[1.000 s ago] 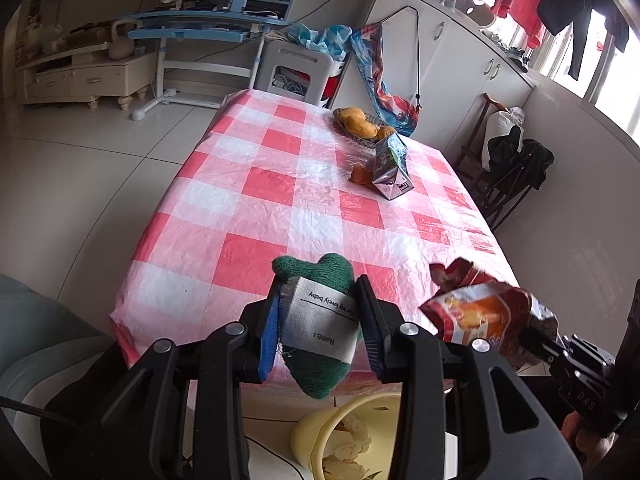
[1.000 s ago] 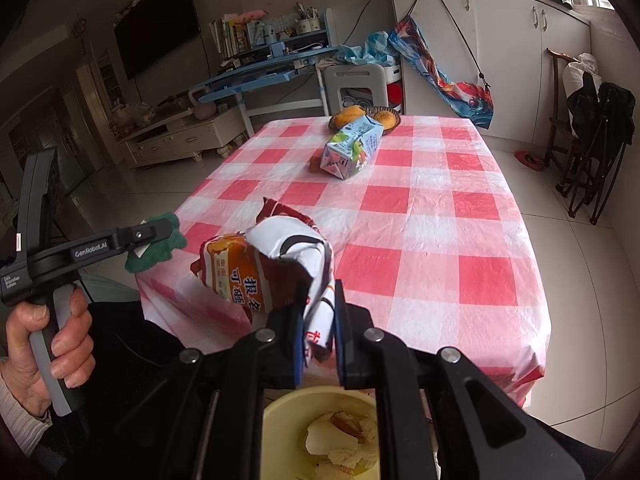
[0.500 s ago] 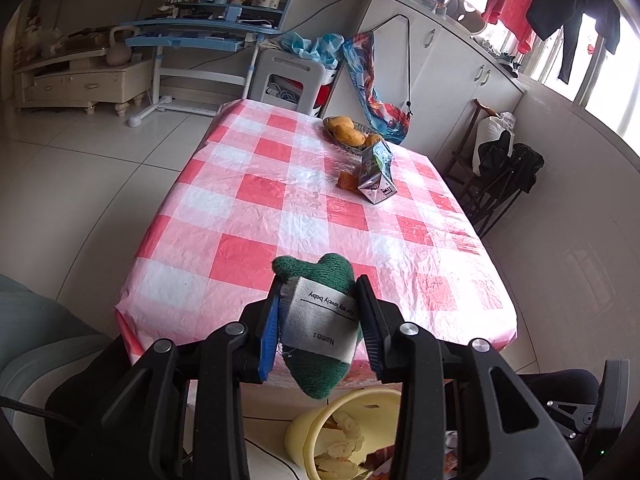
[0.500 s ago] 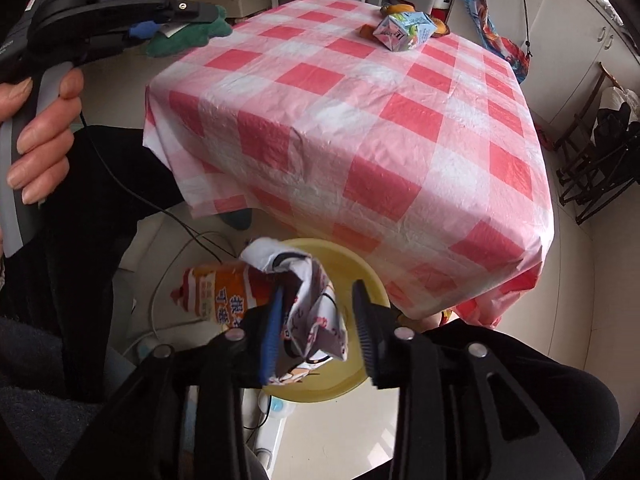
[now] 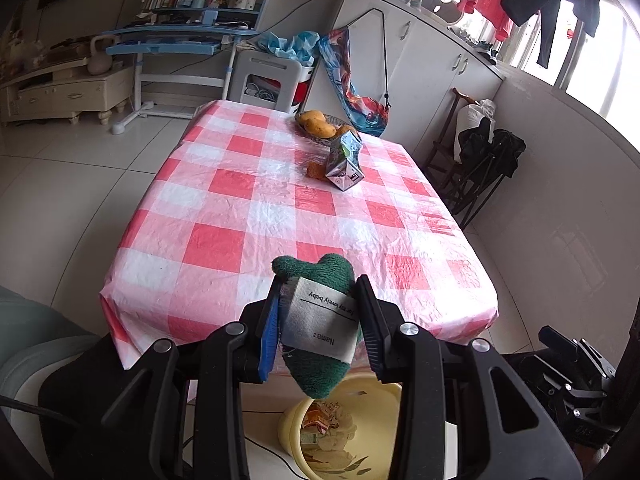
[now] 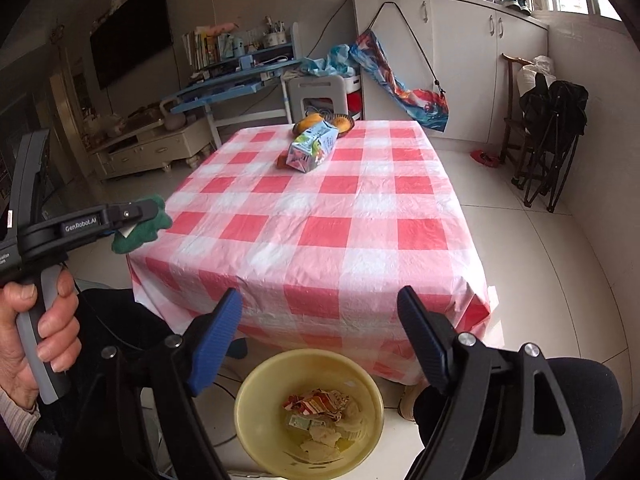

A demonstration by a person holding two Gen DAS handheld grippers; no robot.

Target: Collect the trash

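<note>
My left gripper (image 5: 320,316) is shut on a green knitted cloth (image 5: 320,368) with a white label, held over the near table edge; the right wrist view shows that gripper (image 6: 136,216) and cloth (image 6: 142,232) at the left. My right gripper (image 6: 320,320) hangs above the yellow bin (image 6: 256,432) on the floor, its jaws opening with nothing between them. The red-orange snack wrapper (image 6: 316,400) lies inside the bin among other scraps. The same bin (image 5: 292,428) appears below the cloth in the left wrist view. A drink carton (image 6: 314,148) lies on the checked table (image 6: 328,224).
A dish of yellow fruit (image 5: 318,124) sits at the far table edge beside the carton (image 5: 344,158). A hand (image 6: 36,328) grips the left gripper's handle. White cabinets (image 6: 460,60), a folded black chair (image 6: 552,132) and a blue desk (image 6: 232,84) surround the table.
The right gripper opened over the bin and the snack wrapper dropped from it into the bin. Both views pulled back slightly from the table; the left gripper kept its grip on the green cloth.
</note>
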